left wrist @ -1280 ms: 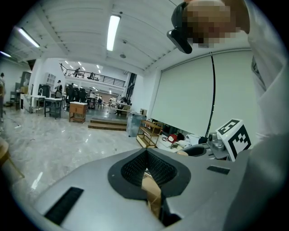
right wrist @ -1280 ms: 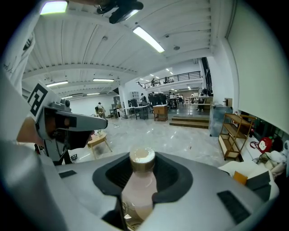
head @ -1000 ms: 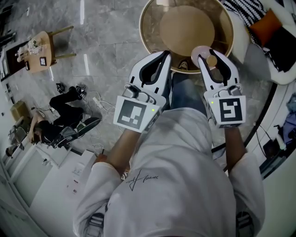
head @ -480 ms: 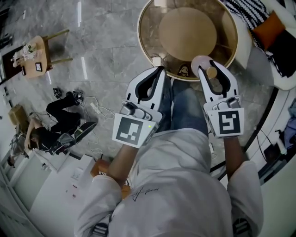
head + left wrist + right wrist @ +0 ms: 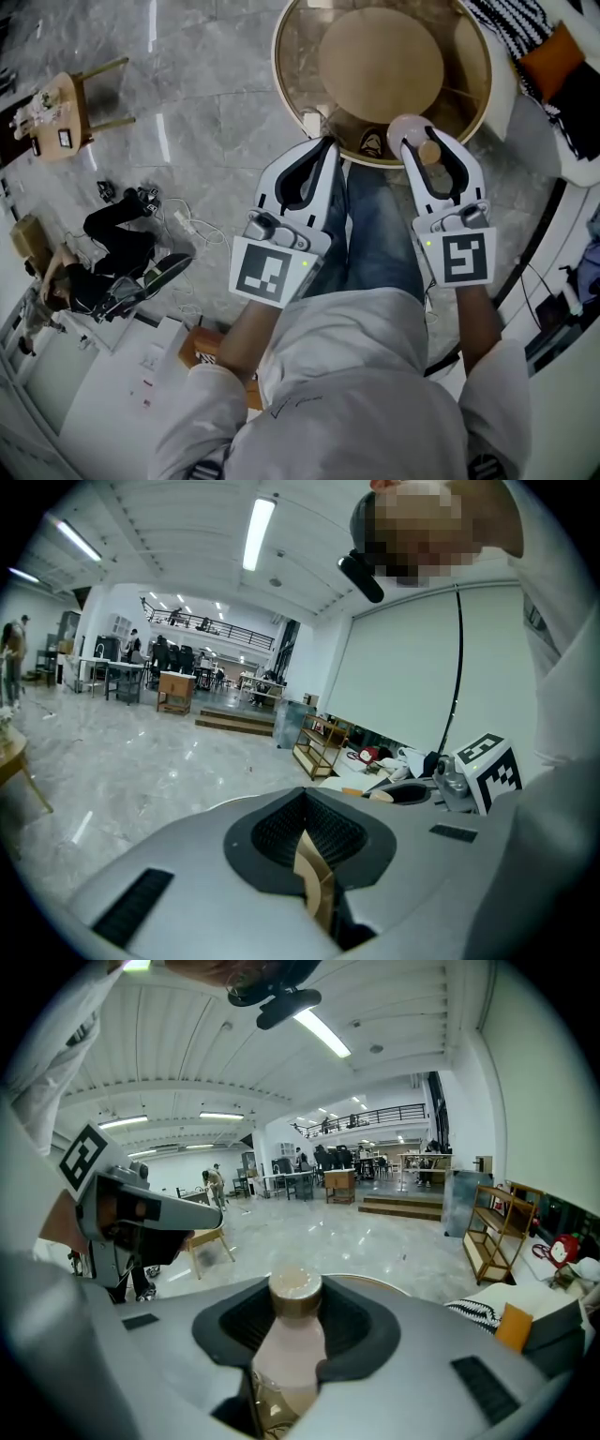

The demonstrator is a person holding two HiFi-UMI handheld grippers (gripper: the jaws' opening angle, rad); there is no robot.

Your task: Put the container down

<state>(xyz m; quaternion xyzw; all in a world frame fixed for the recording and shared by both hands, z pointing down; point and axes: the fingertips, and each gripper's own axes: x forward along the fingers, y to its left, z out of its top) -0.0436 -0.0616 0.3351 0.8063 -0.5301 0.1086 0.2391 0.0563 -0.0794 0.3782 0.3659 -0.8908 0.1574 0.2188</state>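
The container [image 5: 286, 1344] is a small bottle with a pale pink body and a round tan cap [image 5: 295, 1290]. In the right gripper view it stands roughly upright. Its long axis runs up and down, crosswise to the jaws, with the cap uppermost and the body widening below it and passing out of view between the jaws. In the head view it is seen almost end-on. There the cap [image 5: 429, 150] shows as a small tan disc with a rounded pink part [image 5: 408, 129] just beside it. How far it leans I cannot tell. The pink surface is plain and smooth, and the cap's flat top is lighter than its side.

The right gripper [image 5: 424, 131] has the container. Its jaws stand wide, and the black pads press on the container from both sides just under the cap. In the head view the container hangs over the near rim of the round, gold-edged table [image 5: 300, 47], ahead of the person's knees. No view shows its base.

The left gripper [image 5: 328, 142] is closed, its tips meeting and nothing gripped. In the left gripper view a thin tan strip [image 5: 314, 883] sits in the seam between the jaws. What it is I cannot tell.
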